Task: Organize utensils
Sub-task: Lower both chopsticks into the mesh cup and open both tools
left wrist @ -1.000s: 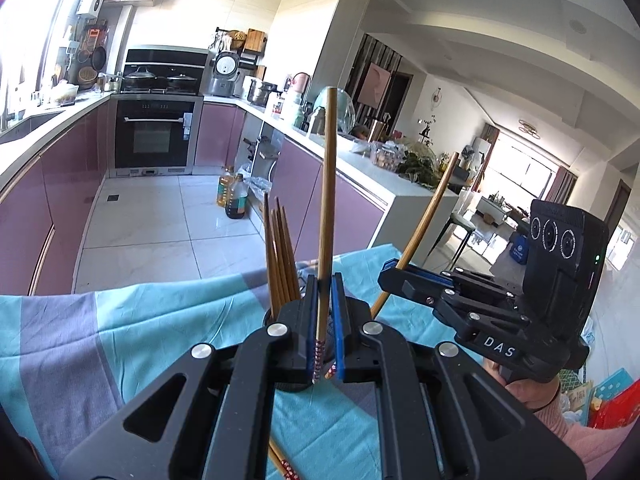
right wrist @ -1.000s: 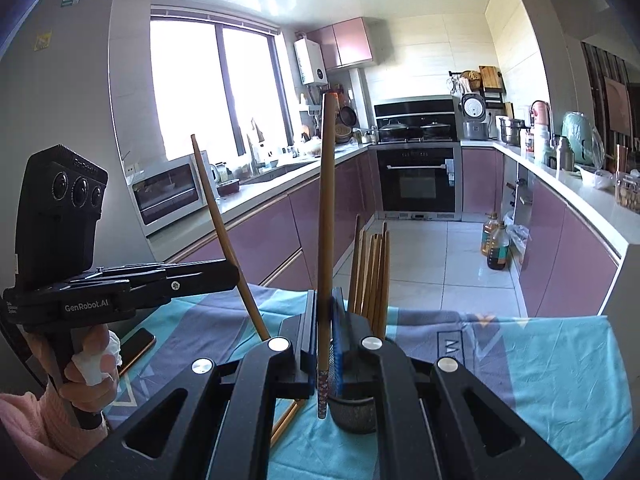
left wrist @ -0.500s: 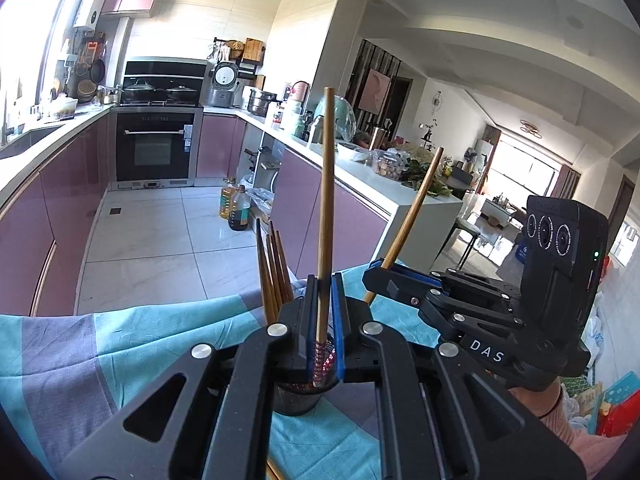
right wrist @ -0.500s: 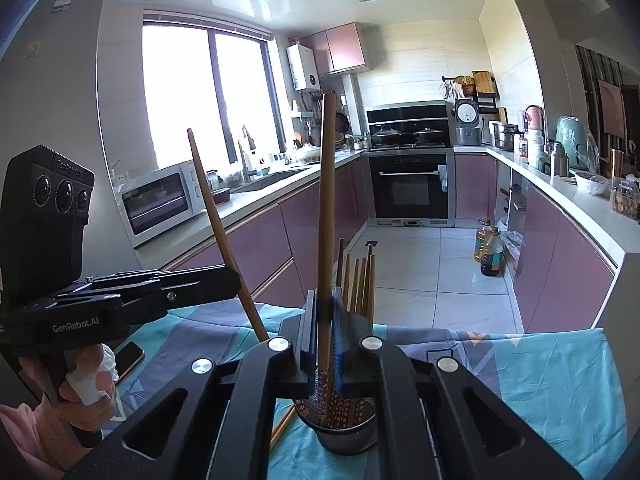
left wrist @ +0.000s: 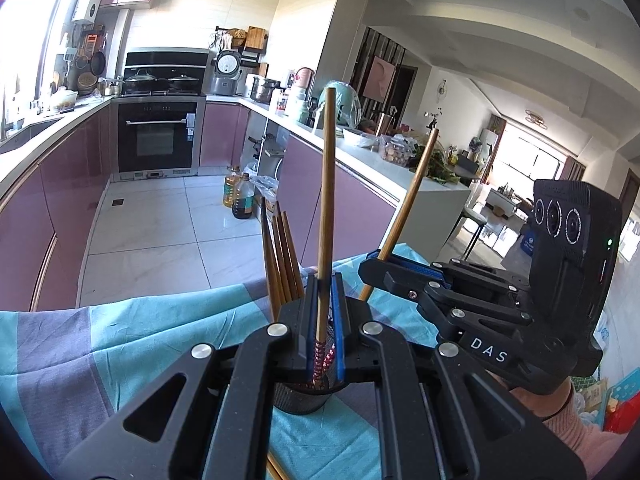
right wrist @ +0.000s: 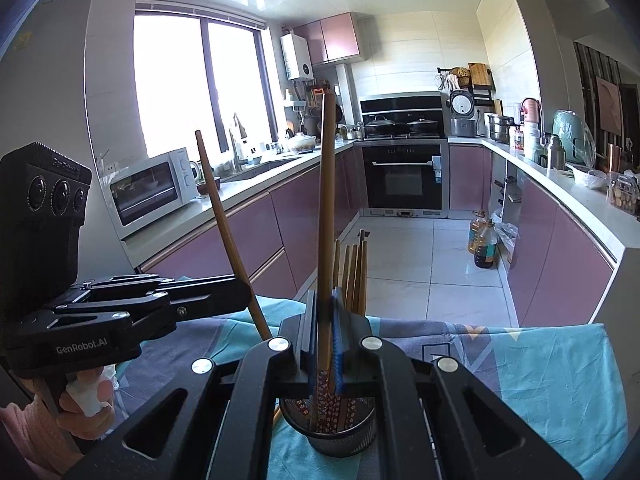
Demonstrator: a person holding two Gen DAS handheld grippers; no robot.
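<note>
Home kitchen, oven [right wrist: 405,176], microwave [right wrist: 150,190], purple cabinets [left wrist: 308,184]

The black mesh holder [right wrist: 329,428] stands on the teal-and-grey patterned cloth [right wrist: 540,384]. A bundle of brown wooden chopsticks [right wrist: 354,276] stands upright in it. 1 chopstick [right wrist: 326,216] rises between the right gripper [right wrist: 325,344] jaws, above the holder. To its left, the left gripper [right wrist: 224,294] carries another chopstick [right wrist: 224,216], tilted.

Bright daylight — window [right wrist: 192,88] blown out, fisheye edges bent, dark.
</note>
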